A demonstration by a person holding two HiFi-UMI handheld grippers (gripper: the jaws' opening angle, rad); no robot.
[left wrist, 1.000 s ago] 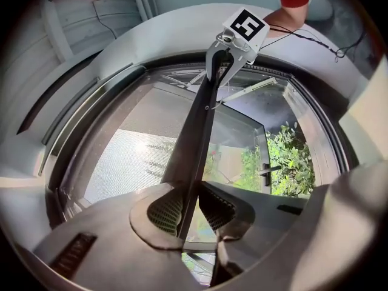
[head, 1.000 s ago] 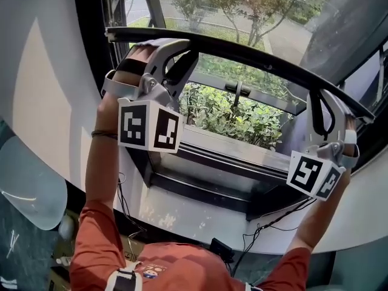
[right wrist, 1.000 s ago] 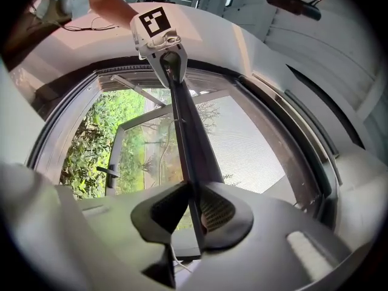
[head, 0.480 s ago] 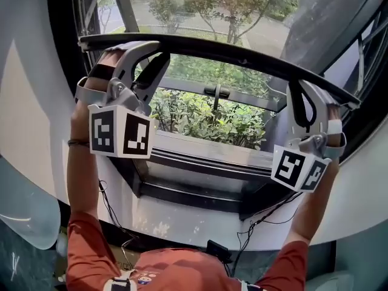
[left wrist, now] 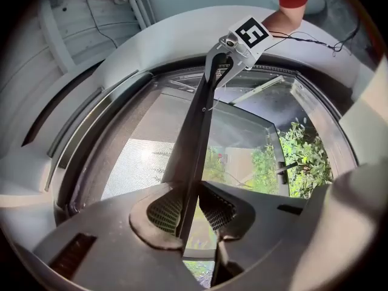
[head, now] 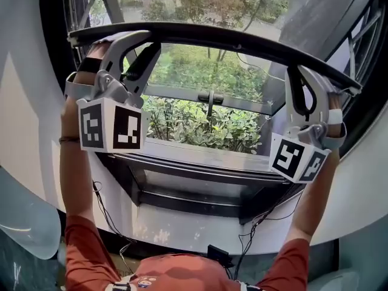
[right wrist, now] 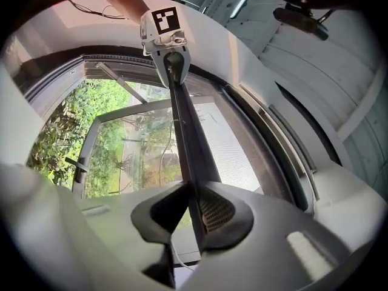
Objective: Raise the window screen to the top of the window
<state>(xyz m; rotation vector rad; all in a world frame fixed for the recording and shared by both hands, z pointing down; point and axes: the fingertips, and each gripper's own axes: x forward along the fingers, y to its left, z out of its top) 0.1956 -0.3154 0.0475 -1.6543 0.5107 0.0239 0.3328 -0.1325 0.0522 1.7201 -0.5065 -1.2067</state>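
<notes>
Overhead, window screen's bottom bar [head: 224, 39] runs L-R high across the window; left gripper [head: 147, 41] clamped on bar's L end; right gripper [head: 303, 74] clamped on its R end, both reaching from below.

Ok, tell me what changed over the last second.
The screen bar rose up the window, carried by the left gripper and right gripper; more greenery shows beneath it. The left jaws have just opened slightly, with the bar still between them. Both grippers keep hold at the same spots on the bar.
</notes>
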